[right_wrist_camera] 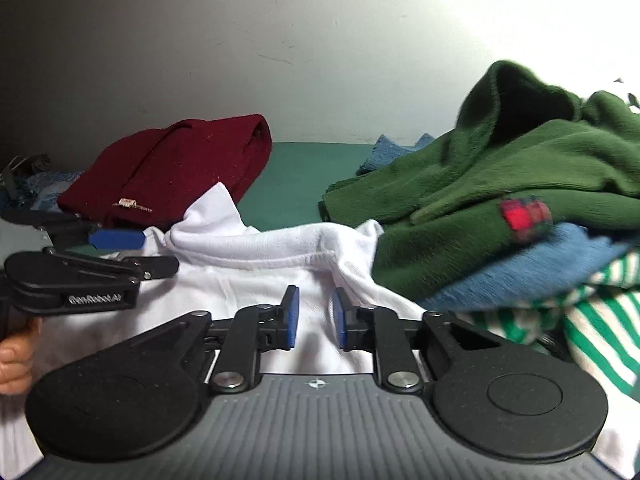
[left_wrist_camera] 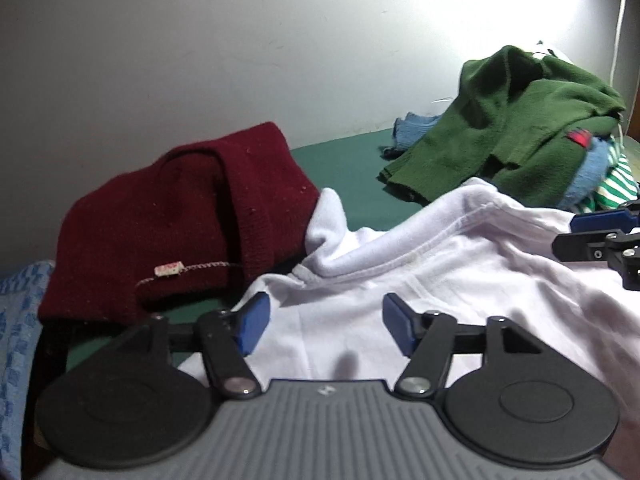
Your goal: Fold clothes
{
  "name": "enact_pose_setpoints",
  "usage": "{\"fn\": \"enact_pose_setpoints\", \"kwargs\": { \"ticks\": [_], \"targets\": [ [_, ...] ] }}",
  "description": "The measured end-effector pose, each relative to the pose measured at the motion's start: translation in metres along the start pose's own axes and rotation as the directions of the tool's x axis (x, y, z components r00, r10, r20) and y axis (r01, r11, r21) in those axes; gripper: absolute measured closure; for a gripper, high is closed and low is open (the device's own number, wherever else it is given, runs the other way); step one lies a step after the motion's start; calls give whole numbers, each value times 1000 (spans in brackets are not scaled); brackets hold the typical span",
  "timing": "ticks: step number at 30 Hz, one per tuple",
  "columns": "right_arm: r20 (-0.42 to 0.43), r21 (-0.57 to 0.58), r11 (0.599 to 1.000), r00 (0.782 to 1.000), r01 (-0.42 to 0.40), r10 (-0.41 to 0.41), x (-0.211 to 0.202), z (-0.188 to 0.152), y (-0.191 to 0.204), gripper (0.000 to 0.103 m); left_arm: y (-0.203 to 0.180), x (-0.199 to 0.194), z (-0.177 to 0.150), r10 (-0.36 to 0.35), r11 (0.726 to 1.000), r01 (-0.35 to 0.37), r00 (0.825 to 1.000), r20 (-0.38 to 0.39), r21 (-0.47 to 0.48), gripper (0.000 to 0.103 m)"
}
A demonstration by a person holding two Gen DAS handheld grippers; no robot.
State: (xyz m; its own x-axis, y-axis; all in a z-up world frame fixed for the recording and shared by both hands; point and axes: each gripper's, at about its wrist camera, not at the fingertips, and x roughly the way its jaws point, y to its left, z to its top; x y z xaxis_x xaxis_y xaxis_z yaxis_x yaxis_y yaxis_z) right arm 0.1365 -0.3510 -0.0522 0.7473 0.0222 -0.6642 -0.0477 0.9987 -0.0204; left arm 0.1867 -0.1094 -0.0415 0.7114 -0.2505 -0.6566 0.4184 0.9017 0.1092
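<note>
A white garment (left_wrist_camera: 440, 280) lies rumpled on the green surface (left_wrist_camera: 352, 168), its seamed edge bunched into a ridge. My left gripper (left_wrist_camera: 326, 324) hovers low over its left part, jaws wide open and nothing between the blue pads. My right gripper (right_wrist_camera: 315, 318) sits over the white garment (right_wrist_camera: 248, 248) near the ridge, its pads a narrow gap apart with only cloth showing behind them. From the right wrist view the left gripper (right_wrist_camera: 156, 254) appears at the left, held by a hand (right_wrist_camera: 16, 356). The right gripper (left_wrist_camera: 576, 232) shows at the left view's right edge.
A folded maroon sweater (left_wrist_camera: 180, 220) lies at the back left, touching the white garment. A heap at the right holds a green sweater (right_wrist_camera: 500, 180), a blue knit (right_wrist_camera: 520, 272) and a green-and-white striped piece (right_wrist_camera: 592, 332). A blue patterned cloth (left_wrist_camera: 16, 320) is far left. A wall runs behind.
</note>
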Motion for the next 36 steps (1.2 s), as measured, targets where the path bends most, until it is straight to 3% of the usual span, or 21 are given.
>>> {"fn": "enact_pose_setpoints", "kwargs": {
  "ticks": [2, 6, 10, 16, 19, 21, 23, 29, 31, 33, 36],
  "targets": [
    [8, -7, 999, 999, 40, -40, -24, -14, -8, 62, -11, -24, -10, -12, 1000, 12, 1000, 22, 21, 32],
    [22, -20, 992, 992, 125, -125, -70, -43, -25, 63, -28, -49, -30, -59, 998, 59, 998, 3, -8, 34],
    [-26, -65, 954, 956, 291, -294, -71, -64, -53, 63, -54, -54, -42, -98, 994, 97, 995, -29, -39, 35],
    [-13, -179, 933, 948, 311, -318, -53, -79, -63, 63, -98, -59, -49, -154, 988, 154, 987, -55, 12, 35],
    [-17, -164, 936, 948, 311, -318, -49, -79, -68, 64, -114, -60, -49, -165, 985, 168, 985, -58, 46, 33],
    [-19, -152, 938, 948, 311, -317, -47, -78, -72, 74, -122, -60, -49, -177, 982, 180, 982, -60, 53, 32],
    [-7, -124, 943, 950, 309, -312, -52, -76, -76, 99, -128, -59, -49, -184, 981, 187, 981, -63, 58, 32],
    [51, -25, 958, 957, 287, -285, -71, -56, -93, 100, -143, -53, -41, -158, 978, 162, 987, -42, 130, 33],
    [61, 11, 963, 961, 270, -270, -73, -45, -102, 100, -153, -43, -24, -140, 967, 137, 990, -1, 214, 34],
    [68, 35, 965, 963, 259, -261, -72, -36, -109, 100, -162, -32, -6, -125, 949, 107, 991, 43, 297, 40],
    [72, 46, 964, 962, 261, -263, -66, -25, -117, 100, -179, -11, 21, -108, 912, 61, 990, 93, 406, 57]
  ]
}}
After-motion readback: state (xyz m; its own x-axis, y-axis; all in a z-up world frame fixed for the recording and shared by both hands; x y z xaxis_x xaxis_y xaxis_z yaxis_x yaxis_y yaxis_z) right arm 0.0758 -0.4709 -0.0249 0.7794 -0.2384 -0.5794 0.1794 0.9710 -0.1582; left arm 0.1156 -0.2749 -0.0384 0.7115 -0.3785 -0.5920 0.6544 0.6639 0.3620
